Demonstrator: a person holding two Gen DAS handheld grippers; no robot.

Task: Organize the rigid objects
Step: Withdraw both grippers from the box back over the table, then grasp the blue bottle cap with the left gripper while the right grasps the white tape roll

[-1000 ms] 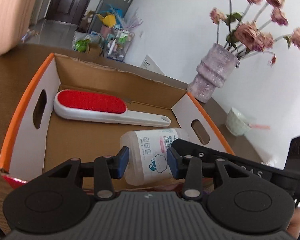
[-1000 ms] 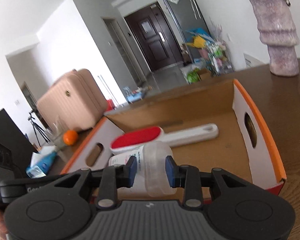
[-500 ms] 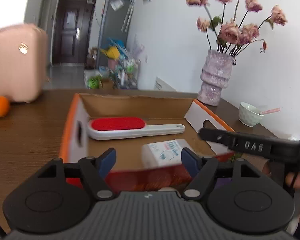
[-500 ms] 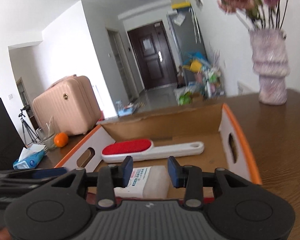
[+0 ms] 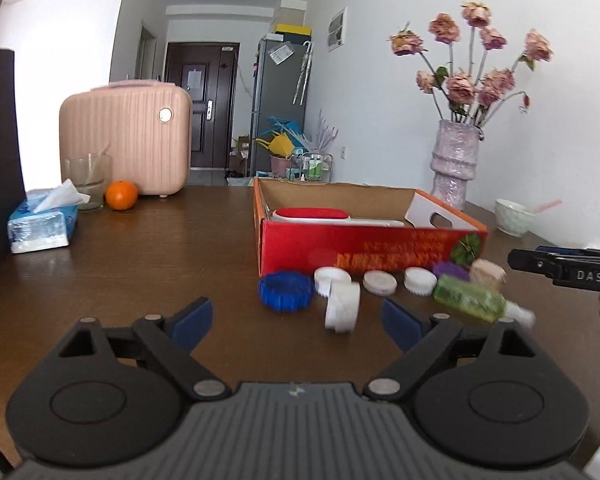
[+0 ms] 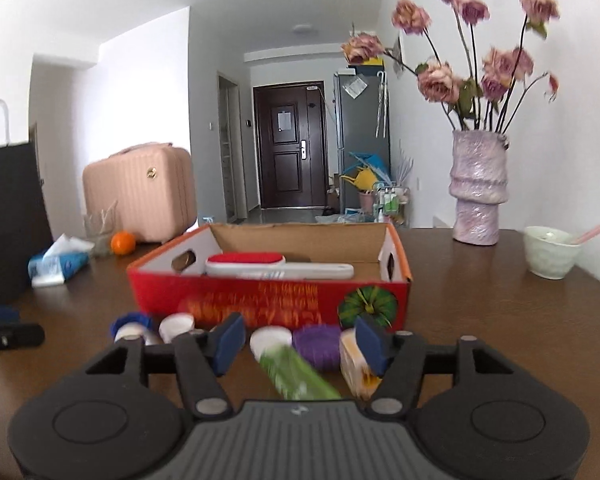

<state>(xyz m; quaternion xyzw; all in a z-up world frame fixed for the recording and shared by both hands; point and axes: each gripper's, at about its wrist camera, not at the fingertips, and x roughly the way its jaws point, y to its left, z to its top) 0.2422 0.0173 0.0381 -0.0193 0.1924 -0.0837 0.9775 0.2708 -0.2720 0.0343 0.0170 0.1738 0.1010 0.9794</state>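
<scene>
left hand-held gripper (image 5: 296, 320) is released, jaws wide with nothing between them, and they have just been opening; it sits at lower centre of the left wrist view over bare worktop (image 5: 160, 264). right hand-held gripper (image 6: 296, 346) is also released, jaws just been opening too, low centre of the right wrist view, with the green bottle (image 6: 296, 372) lying between the pads but not pressed by them. cardboard box (image 5: 364, 256) stands mid-frame, lint brush (image 5: 320, 216) already lying inside it. still loose on the worktop, in a row just in front of the box: blue cap (image 5: 286, 290), white tape roll (image 5: 342, 306), several white caps, purple cap (image 6: 316, 342), a cream block (image 6: 356, 368). read: between picks, one drop done, next item being lined up. likely next is the green bottle for the right side; it lies tilted across the jaw line, so wrist needs squaring to its body before closing. left side could take the tape roll or blue cap. bottle is blurred, can't tell if it is rolling.
</scene>
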